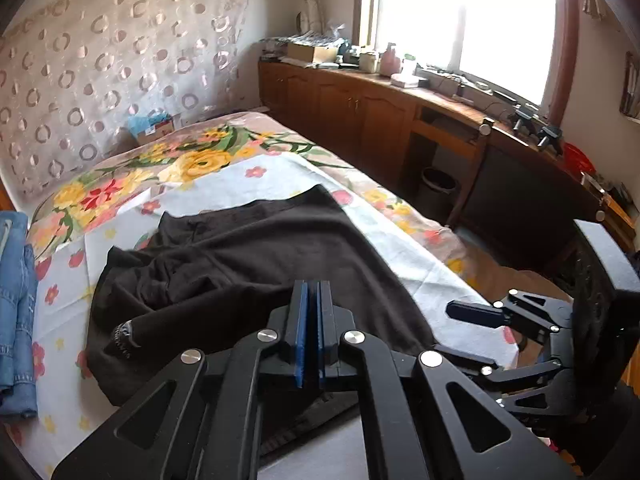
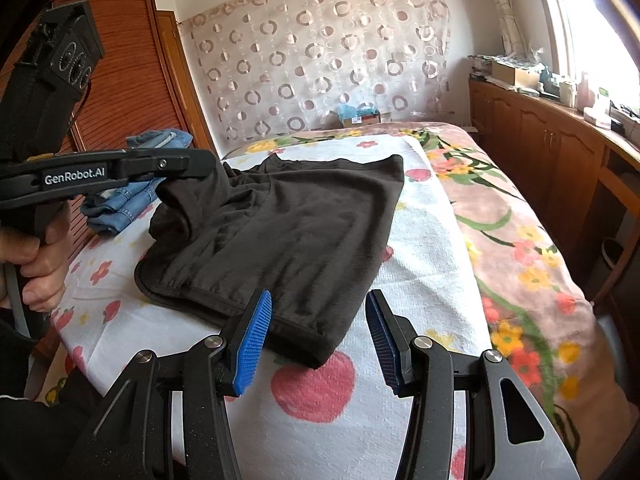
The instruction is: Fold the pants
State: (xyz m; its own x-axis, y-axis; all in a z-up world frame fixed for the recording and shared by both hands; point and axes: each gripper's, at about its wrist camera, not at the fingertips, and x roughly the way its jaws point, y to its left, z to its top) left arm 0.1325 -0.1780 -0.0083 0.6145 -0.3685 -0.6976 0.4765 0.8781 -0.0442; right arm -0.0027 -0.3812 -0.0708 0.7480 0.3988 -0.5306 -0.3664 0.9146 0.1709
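Black pants lie spread on a white flowered sheet on the bed. In the left wrist view the pants are bunched at the left. My left gripper is shut, and cloth rises to its tip on the pants' far left side. A hand holds its handle. My right gripper stands open at the near edge, with the pants' near corner lying between its blue pads, untouched. It shows at the right of the left wrist view.
Folded blue jeans lie at the sheet's left edge, beside a wooden wardrobe. A flowered blanket covers the bed's right side. Wooden cabinets run under the window, with a bin on the floor.
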